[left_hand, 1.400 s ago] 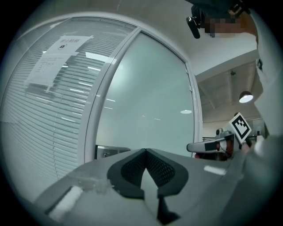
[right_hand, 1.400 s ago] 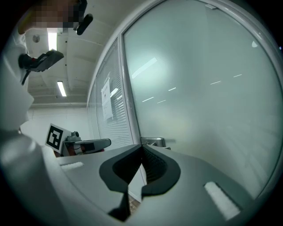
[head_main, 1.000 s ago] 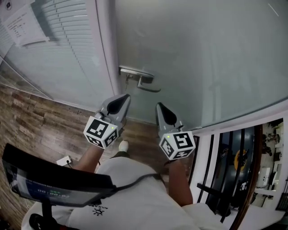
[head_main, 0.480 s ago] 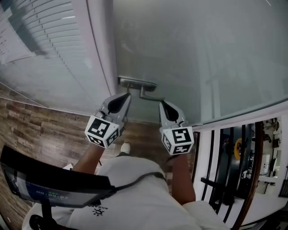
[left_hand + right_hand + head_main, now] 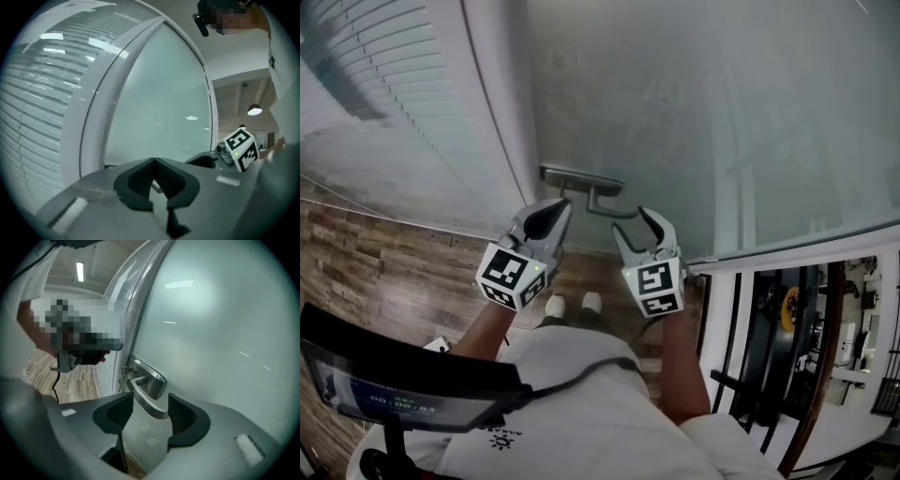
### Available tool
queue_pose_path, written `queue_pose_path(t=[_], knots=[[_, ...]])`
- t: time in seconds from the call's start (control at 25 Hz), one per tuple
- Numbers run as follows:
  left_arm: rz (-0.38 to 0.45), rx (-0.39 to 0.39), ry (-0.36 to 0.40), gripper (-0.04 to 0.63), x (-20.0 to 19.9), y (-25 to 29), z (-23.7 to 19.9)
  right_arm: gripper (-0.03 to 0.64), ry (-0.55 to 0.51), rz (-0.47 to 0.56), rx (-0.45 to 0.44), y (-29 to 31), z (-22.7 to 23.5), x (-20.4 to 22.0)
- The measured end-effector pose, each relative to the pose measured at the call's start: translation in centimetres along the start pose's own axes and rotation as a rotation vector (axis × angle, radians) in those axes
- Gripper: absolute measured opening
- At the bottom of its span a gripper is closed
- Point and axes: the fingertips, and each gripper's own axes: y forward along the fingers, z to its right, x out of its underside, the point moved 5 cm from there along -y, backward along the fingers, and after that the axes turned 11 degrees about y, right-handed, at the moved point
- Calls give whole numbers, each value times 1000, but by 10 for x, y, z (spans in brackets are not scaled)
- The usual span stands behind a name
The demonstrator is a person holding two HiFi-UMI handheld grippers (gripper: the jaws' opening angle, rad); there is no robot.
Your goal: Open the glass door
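Lost the frosted glass door [image 5: 722,112] past the frame's upper edges. Found its silver lever handle [image 5: 145,397] at centre, between the just-opened, wide-spread jaws of the down-tilted right gripper [image 5: 634,221], ungripped. Saw the left gripper [image 5: 560,202] level at its left, jaws together, empty.

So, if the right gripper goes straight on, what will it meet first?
Probably the silver metal lever handle, which lies between the right gripper's just-opened jaws; behind it, the frosted glass door.
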Motion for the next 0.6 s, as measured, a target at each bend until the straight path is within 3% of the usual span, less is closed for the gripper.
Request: queue_pose_path(t=[0.2,0.36,0.44,0.6], knots=[[-24,-38,-5,3,3,-1,2,278,-182,-80,4,16,3,16],[-31,-64,-7,3,3,1,5,277,-250,-99,20,28,5,26],[-35,-76,-8,3,4,2,7,208,-276,-82,47,30,9,28],[-45,-95,-16,3,8,4,9,193,-280,-21,38,30,13,31]])
